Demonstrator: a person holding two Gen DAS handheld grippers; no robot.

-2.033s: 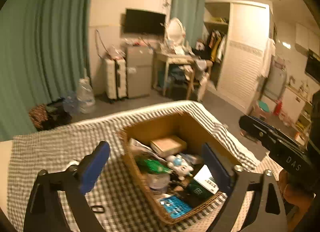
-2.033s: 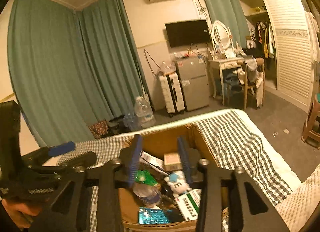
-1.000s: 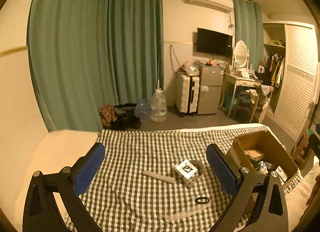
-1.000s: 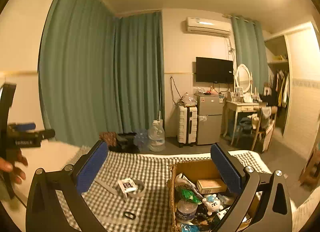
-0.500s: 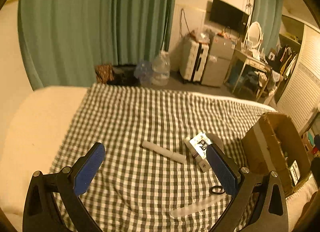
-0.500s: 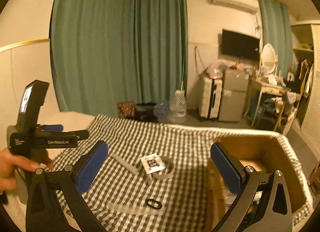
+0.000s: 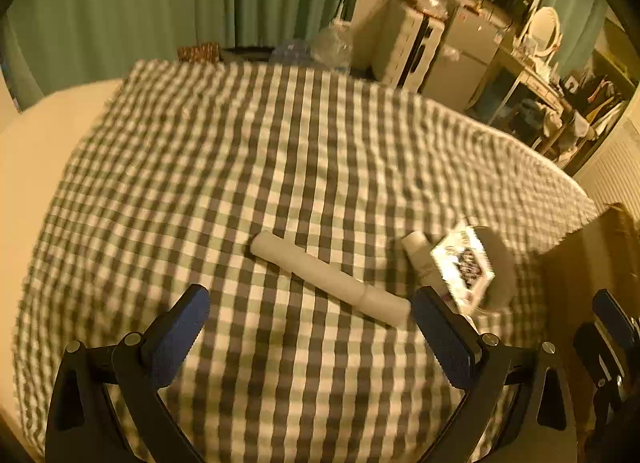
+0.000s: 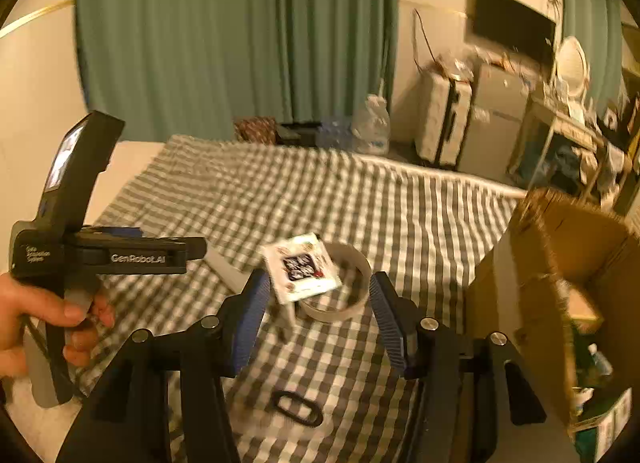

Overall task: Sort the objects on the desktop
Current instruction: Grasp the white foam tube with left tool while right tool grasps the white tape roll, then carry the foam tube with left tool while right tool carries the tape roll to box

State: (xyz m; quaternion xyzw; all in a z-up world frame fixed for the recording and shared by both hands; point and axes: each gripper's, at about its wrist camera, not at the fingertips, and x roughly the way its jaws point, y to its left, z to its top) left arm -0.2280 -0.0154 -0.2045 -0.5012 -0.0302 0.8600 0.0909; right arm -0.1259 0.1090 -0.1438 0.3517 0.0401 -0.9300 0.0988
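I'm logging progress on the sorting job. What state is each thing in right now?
Left claw: open, empty, above the cloth.
Right claw: jaws just narrowed, part open, nothing gripped.
White tube: lying flat on the checked cloth.
Printed card: tilted, propped on the tape ring.
Black loop: flat on the cloth.
Cardboard box: open.

A checked cloth (image 7: 304, 151) bears a pale tube (image 7: 328, 278), tape ring (image 8: 352, 295) and cardboard box (image 8: 532, 263).

You are seeing a white tube (image 7: 330, 278) lying flat, a printed card (image 8: 302, 267) leaning tilted on a tape ring (image 8: 347, 287).
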